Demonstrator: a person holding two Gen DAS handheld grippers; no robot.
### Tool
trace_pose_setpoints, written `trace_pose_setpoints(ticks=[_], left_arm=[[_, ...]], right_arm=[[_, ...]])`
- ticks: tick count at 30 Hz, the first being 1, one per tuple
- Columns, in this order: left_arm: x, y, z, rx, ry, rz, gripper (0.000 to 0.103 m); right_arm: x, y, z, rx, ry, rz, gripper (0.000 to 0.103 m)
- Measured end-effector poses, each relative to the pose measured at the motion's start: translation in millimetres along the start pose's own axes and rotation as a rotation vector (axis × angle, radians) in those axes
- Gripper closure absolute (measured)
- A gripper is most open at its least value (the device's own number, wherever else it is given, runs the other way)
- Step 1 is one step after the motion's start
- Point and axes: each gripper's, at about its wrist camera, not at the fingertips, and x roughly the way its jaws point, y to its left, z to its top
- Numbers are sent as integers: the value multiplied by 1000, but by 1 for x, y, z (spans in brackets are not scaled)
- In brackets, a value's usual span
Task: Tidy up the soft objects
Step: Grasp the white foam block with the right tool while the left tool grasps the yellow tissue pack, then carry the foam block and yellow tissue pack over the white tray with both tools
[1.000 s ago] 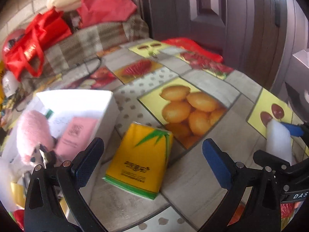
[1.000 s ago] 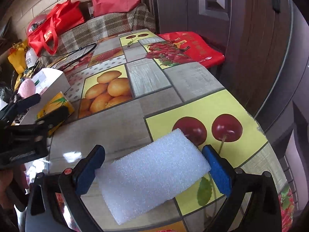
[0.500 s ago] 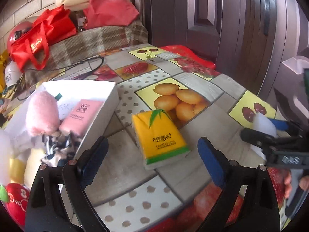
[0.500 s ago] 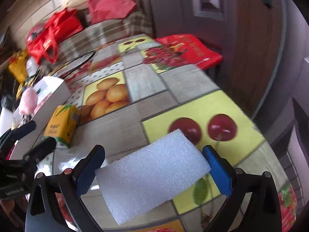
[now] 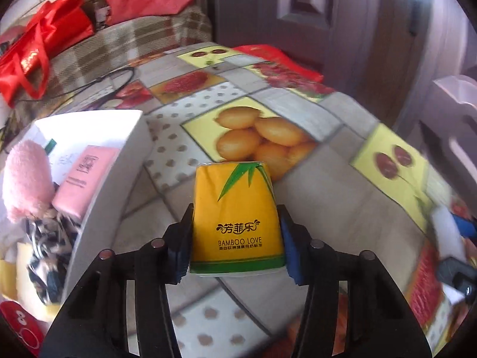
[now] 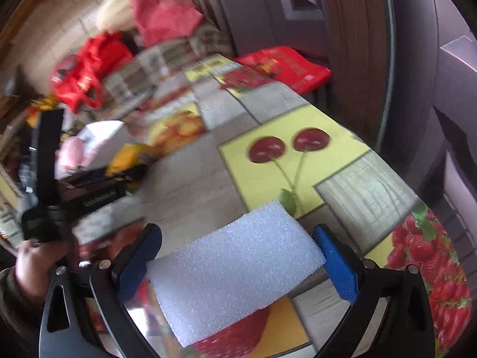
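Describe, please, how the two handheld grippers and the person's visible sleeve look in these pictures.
Both tools share one build: the left gripper and right gripper have black, cut-out plastic frames with silvery round pivot pins and flat blue pads on each finger. From the right wrist view, the left tool's black body shows blurred white lettering. No cables are visible. The hand emerges from a dark, olive-brown sleeve.

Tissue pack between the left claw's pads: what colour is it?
Yellow-orange with a green bamboo leaf and green bottom stripe; the tissue pack shows best in the left wrist view.
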Motion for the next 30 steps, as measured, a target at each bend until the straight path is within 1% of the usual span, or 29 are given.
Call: trace_pose_setpoints(ticks=[2,6,8,9,10,13,16,18,20,22,24,25,26,30], left_arm=[[-10,-7,-10,15,-3,-31,53],[-36,-10,-34,-4,-16,-114,53],[-48,-11,-46,-11,-24,-147,53],[-56,-12,-52,-7,-43,-151,53],[-64,-13,-56,1,-63,-150,53],[-80,-13,-66,12,-108,-156,53],[-82,-7,-68,-5,-114,-177,53],[-82,0,-67,-37,-112,-191,53],[-83,9,-68,-71,-114,-200,53],[-85,15,-71,-92,-118,-197,53],[-88,20,-73,-114,-130,-185,53],[-90,21,-74,-122,-137,-179,53],[-91,22,-75,-127,-143,-173,53],[-98,18,-77,-109,-173,-146,53]], right_arm=[[-1,1,0,-3,-4,30,1],[-16,0,-3,-10,-56,30,0],[-23,-2,-7,-12,-67,8,0],[-27,-5,-10,-7,-64,-7,0],[-30,-6,-12,-3,-56,-10,0],[-39,-5,-25,0,10,6,0],[-34,9,-35,-26,100,54,0],[-23,19,-36,-50,128,58,0],[-8,29,-32,-77,141,37,0],[7,40,-24,-126,129,6,0],[24,51,-14,-168,154,-38,0],[28,54,-10,-180,156,-43,0],[32,59,-6,-194,160,-49,0],[51,73,-6,-282,190,-152,1]])
